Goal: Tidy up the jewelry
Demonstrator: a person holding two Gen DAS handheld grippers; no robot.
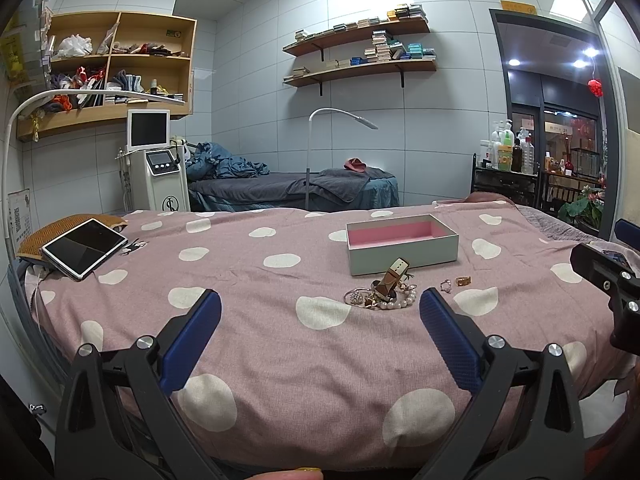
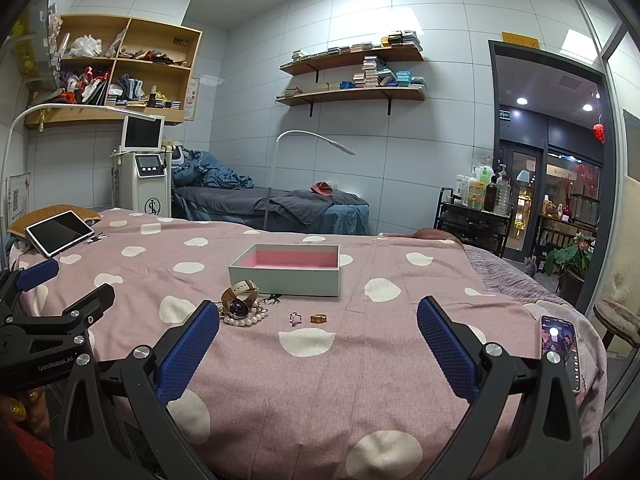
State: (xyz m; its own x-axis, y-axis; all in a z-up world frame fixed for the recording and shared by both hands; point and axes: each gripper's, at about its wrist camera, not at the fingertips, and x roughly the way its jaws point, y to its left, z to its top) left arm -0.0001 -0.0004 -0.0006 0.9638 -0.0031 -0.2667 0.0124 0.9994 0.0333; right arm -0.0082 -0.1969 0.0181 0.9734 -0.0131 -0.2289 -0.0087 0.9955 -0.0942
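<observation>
With both the left gripper and the right gripper spread wide and empty, the gold ring at frame centre looks easiest to pinch first, then lower gently into the pink-lined box.

Matt cloth bedspread, pearls – glossy
</observation>
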